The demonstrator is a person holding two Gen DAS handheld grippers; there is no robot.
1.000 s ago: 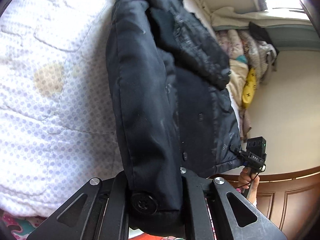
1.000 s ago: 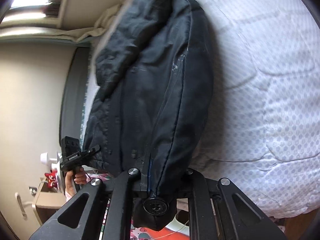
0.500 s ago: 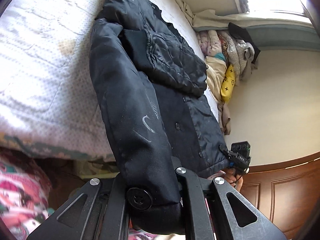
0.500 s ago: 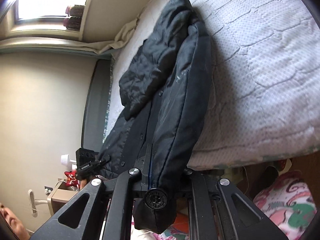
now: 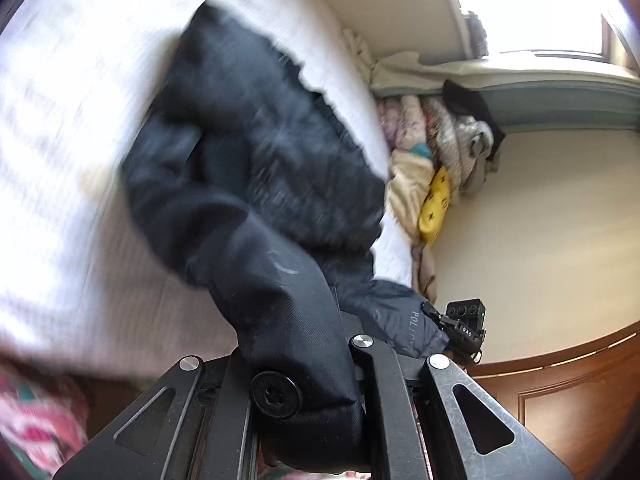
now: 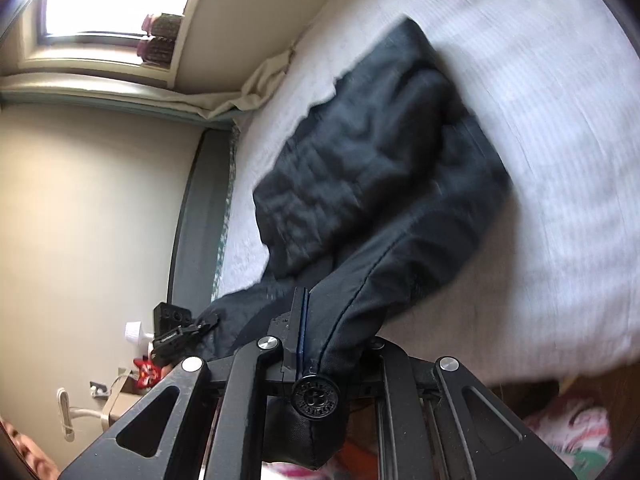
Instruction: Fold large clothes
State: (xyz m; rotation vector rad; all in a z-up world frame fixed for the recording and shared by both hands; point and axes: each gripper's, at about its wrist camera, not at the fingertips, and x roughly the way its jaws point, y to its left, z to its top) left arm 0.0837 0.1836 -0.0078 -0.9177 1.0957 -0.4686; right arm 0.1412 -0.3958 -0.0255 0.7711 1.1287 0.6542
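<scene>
Both tools, left and right, had risen, each clamped on a hem corner of the jacket trailing across the bed at frame centre; its bulk could slip a grip.

1. At your ten o'clock, bare white quilt lies open.
2. At two o'clock, piled bedding and the wall block you.
3. The black coat fills twelve o'clock.
</scene>
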